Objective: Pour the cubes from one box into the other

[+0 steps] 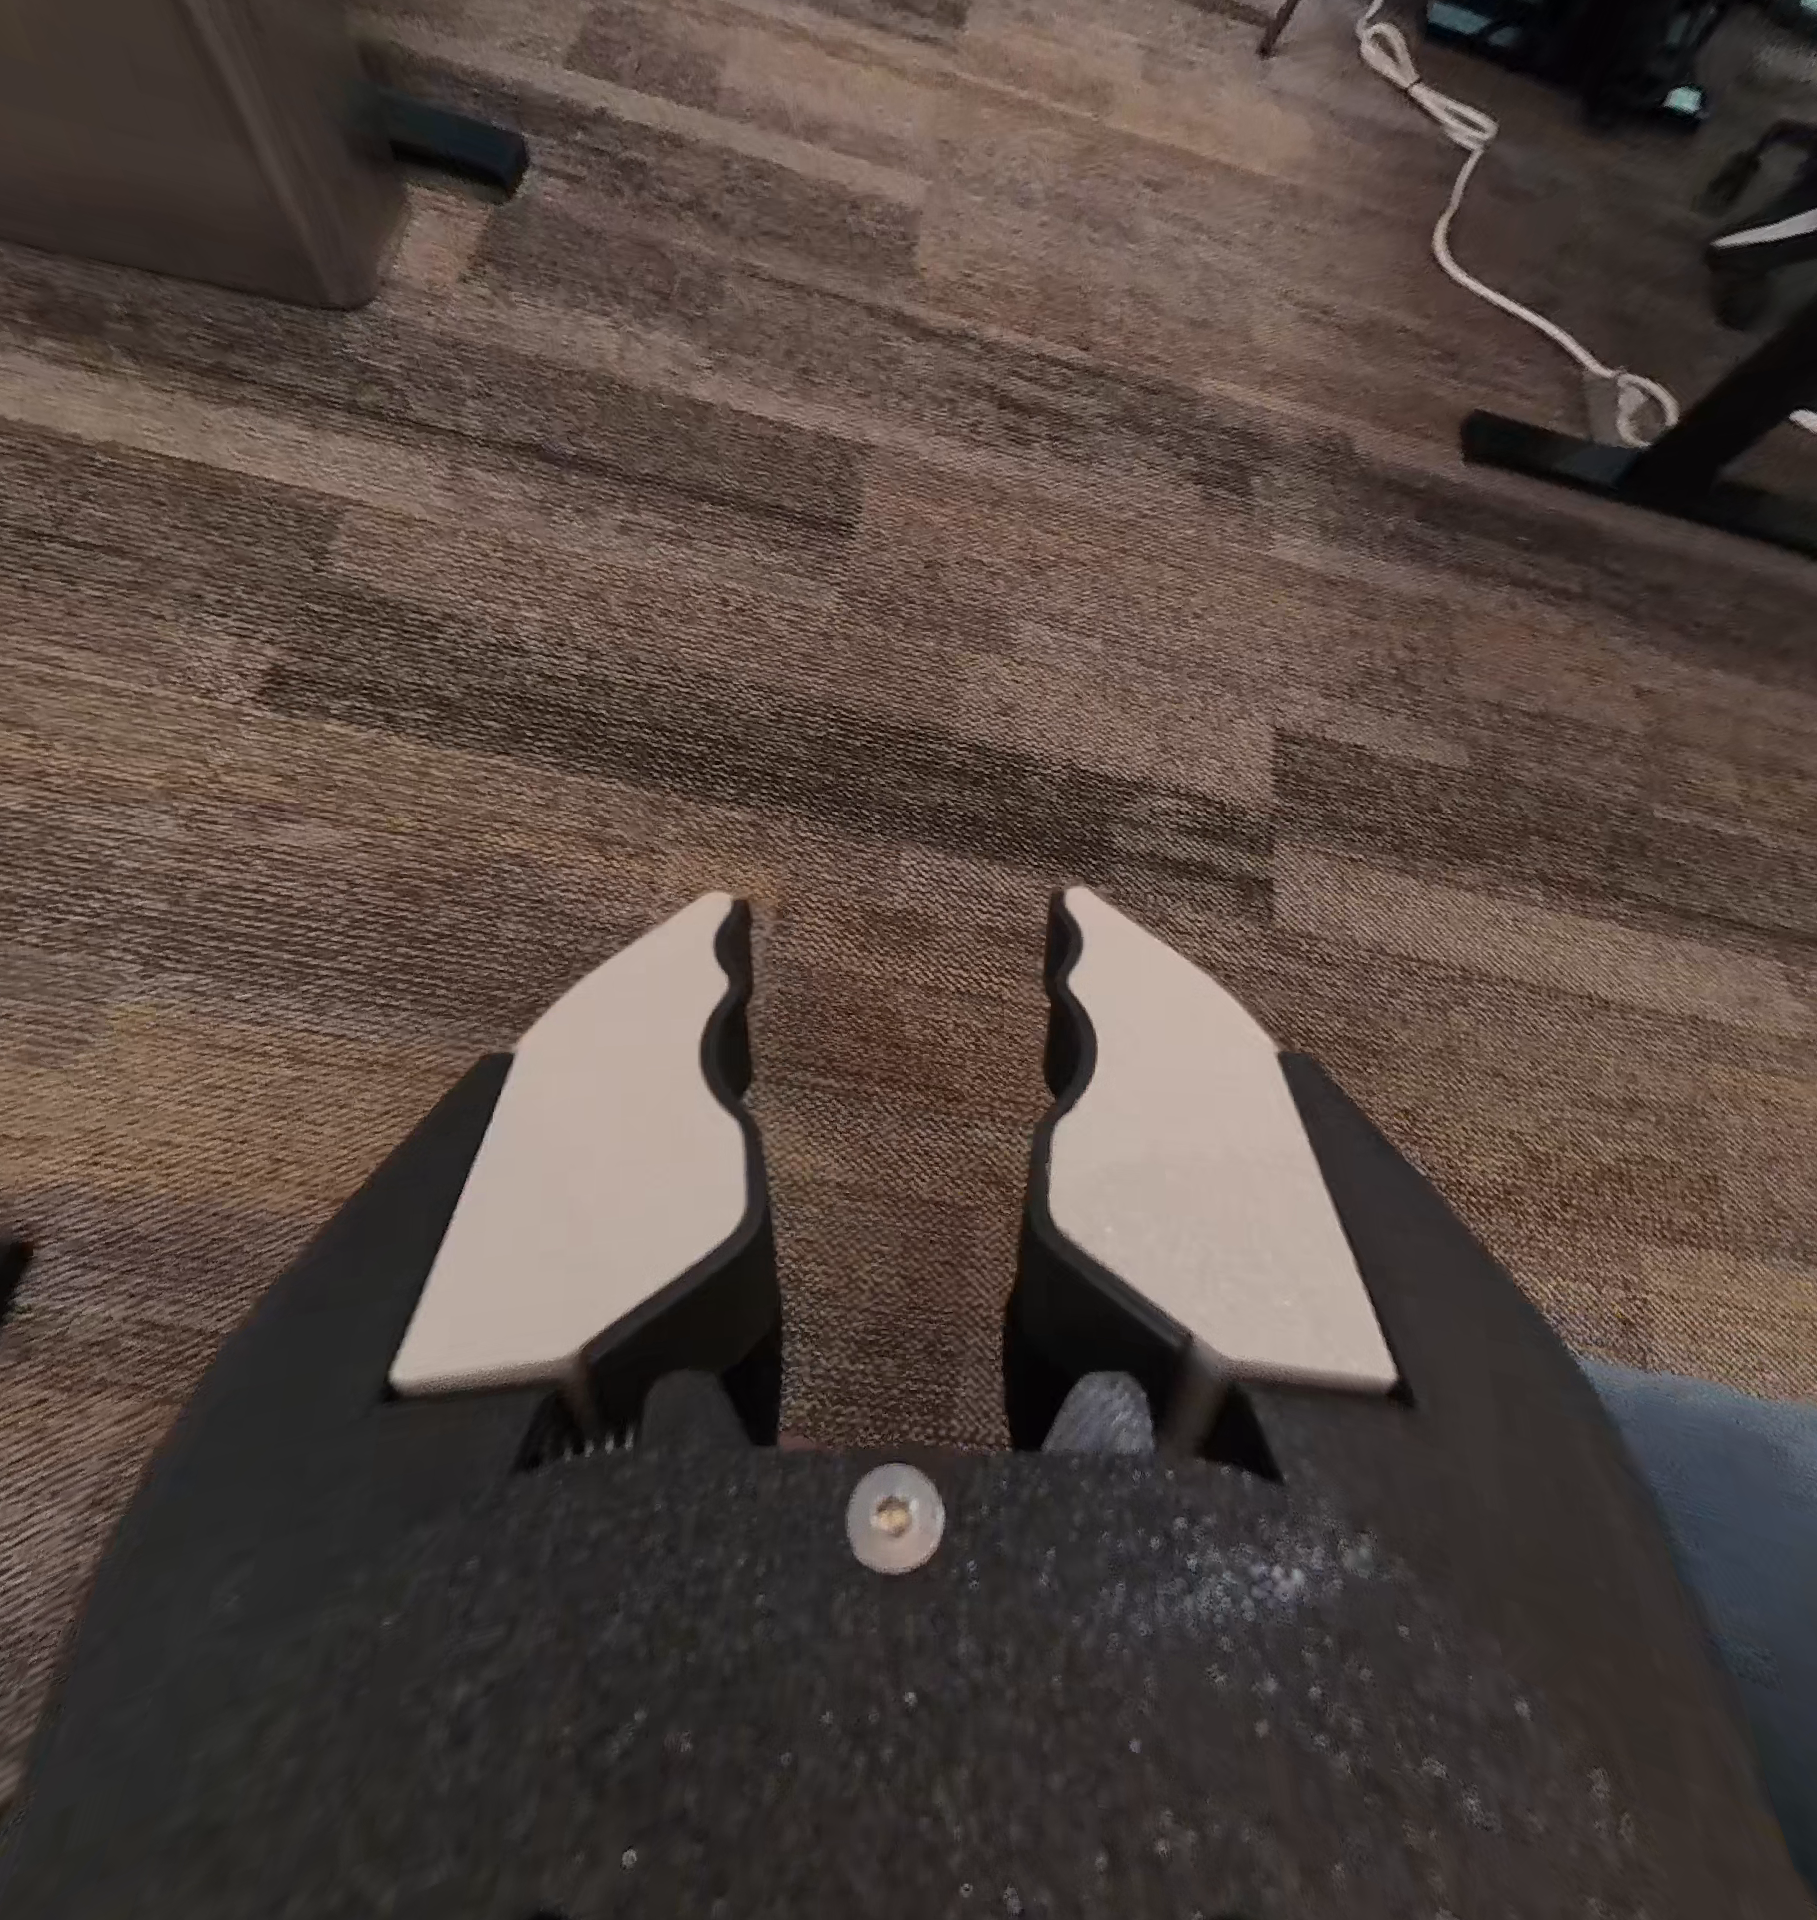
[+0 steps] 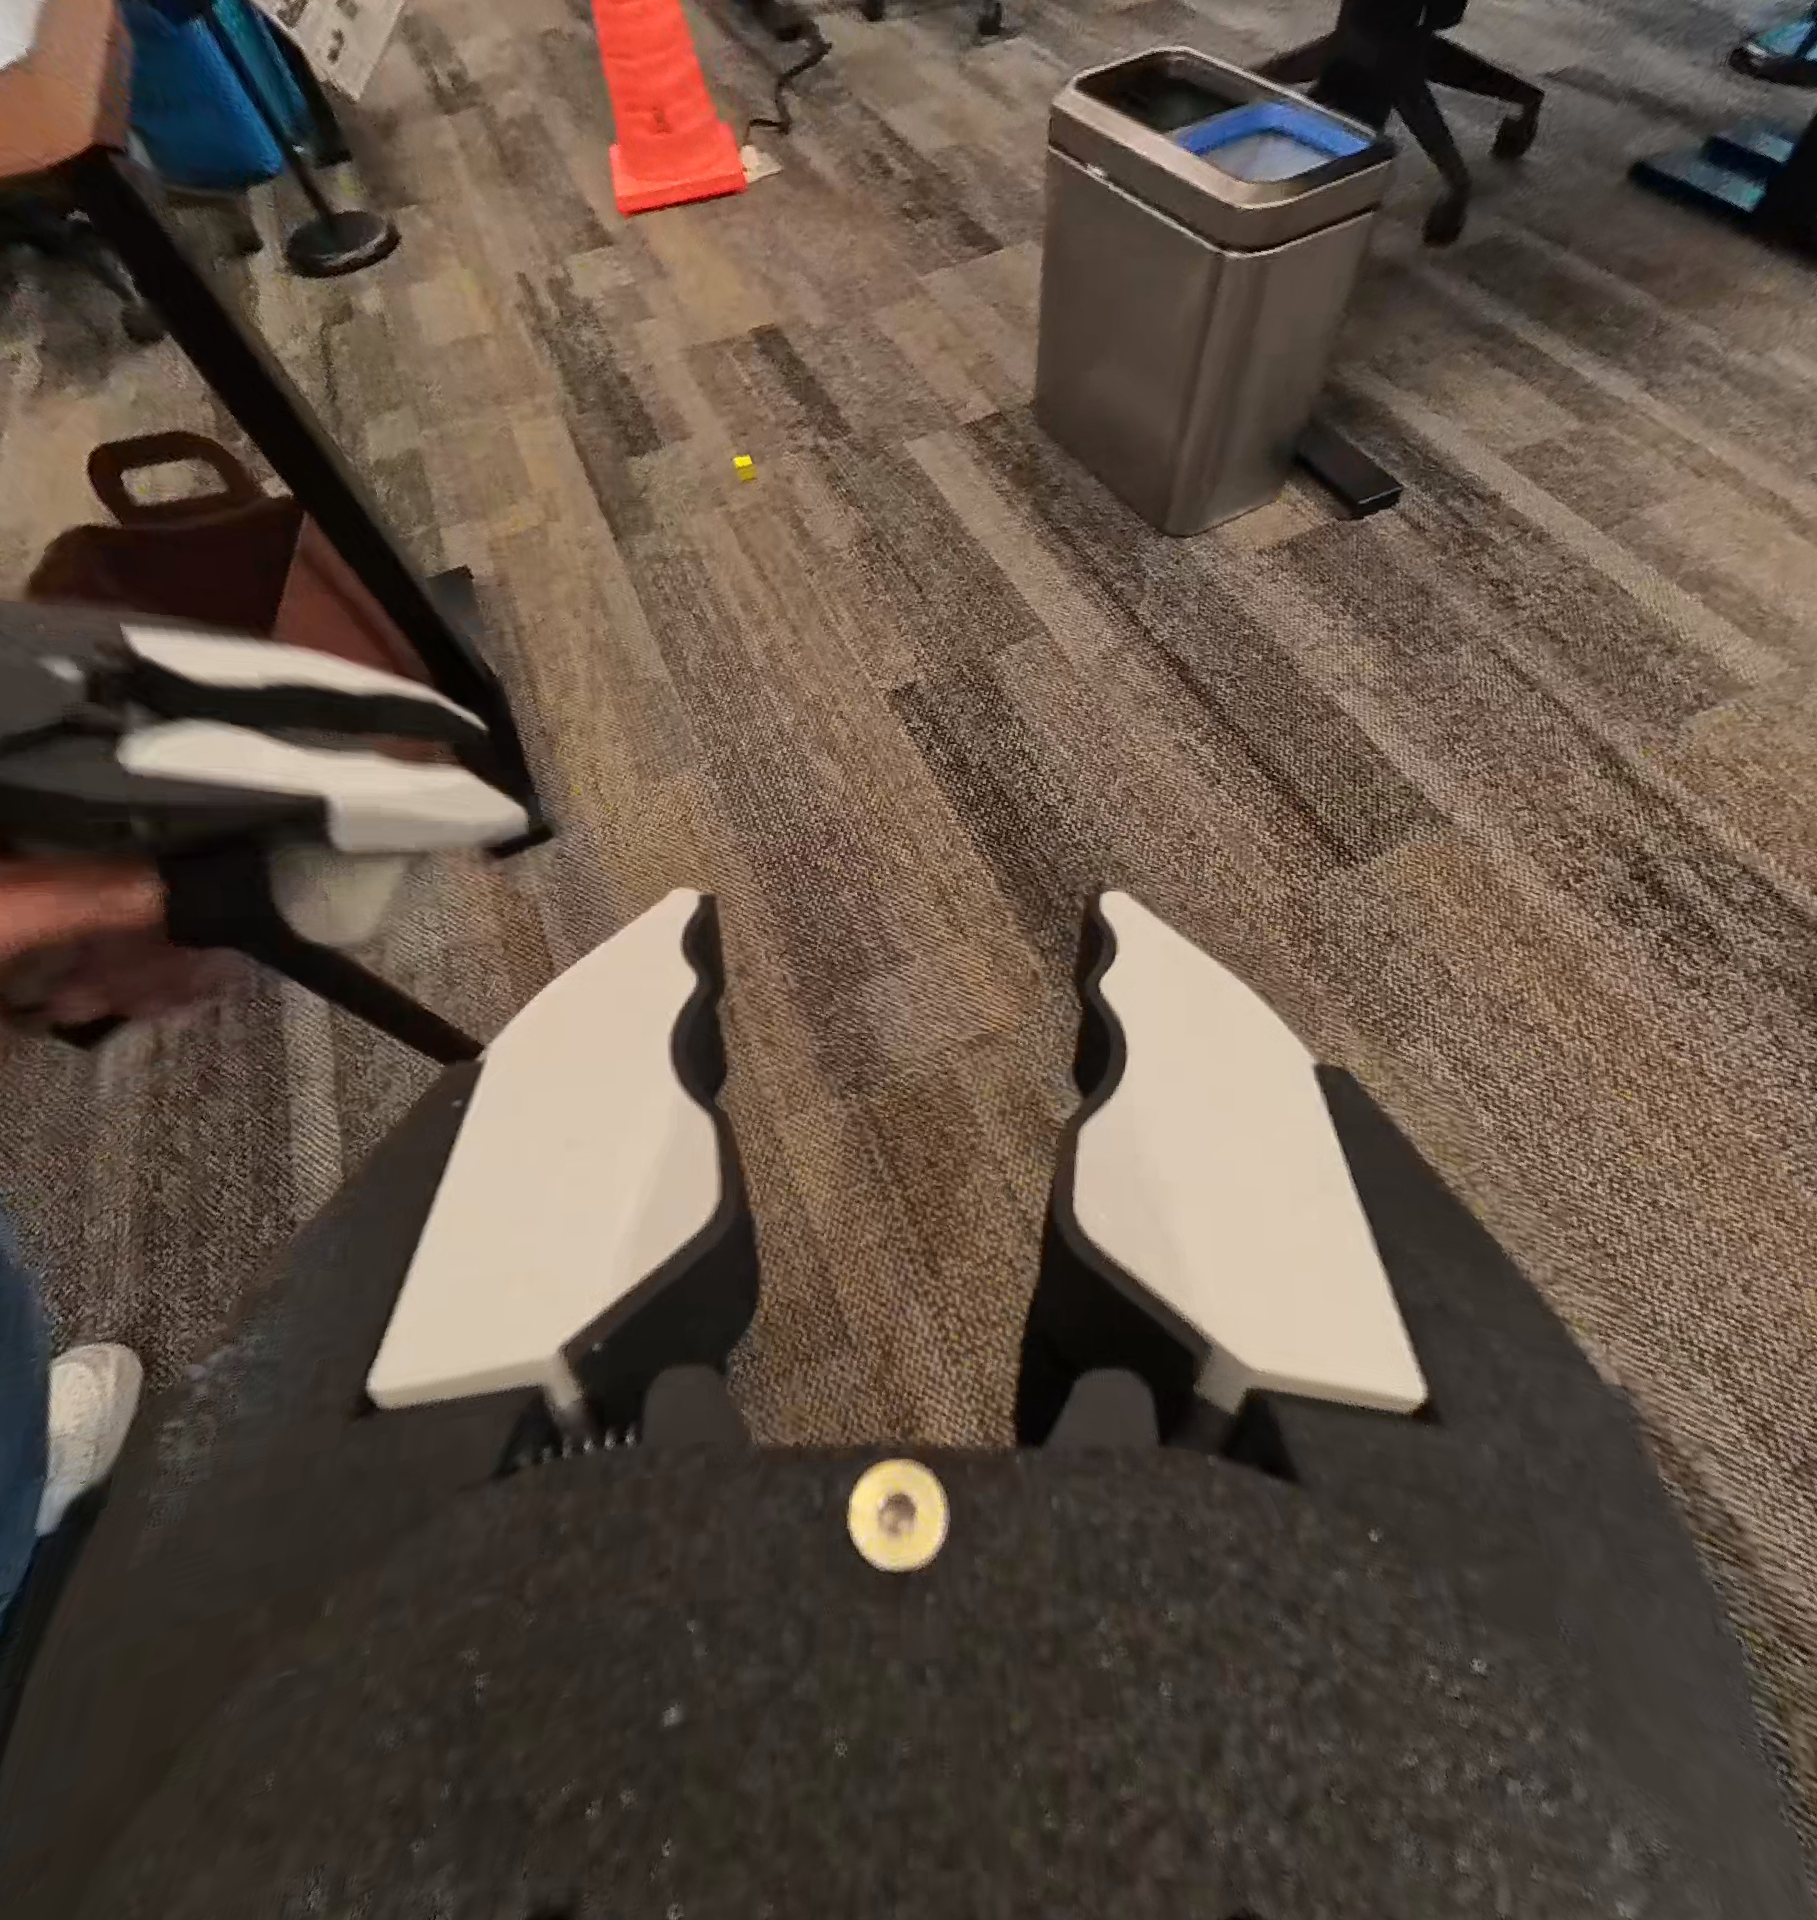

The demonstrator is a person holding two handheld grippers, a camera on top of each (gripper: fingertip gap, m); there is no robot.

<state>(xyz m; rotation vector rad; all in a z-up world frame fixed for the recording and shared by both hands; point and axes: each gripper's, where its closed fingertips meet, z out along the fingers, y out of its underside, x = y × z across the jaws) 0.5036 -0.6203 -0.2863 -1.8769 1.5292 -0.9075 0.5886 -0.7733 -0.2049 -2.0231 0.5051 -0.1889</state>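
Left tool (image 2: 488, 769) blurred, cut off at frame edge; hand (image 2: 62, 945) under it a smear; yellow speck (image 2: 745, 469) too small to ID.

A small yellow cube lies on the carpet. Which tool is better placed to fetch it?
Probably the right tool: it is open and the yellow cube lies ahead. The left tool sees no cube.

Open carpet (image 2: 883, 675) ahead of both spread-fingered grippers. Blocked up right by a steel bin (image 2: 1205, 301), along the left by a black desk leg (image 2: 291, 447) and brown bag (image 2: 187, 540). Small yellow cube (image 2: 744, 469) alone mid-floor. White cable (image 1: 1486, 239) and black desk foot (image 1: 1642, 499) at far right.
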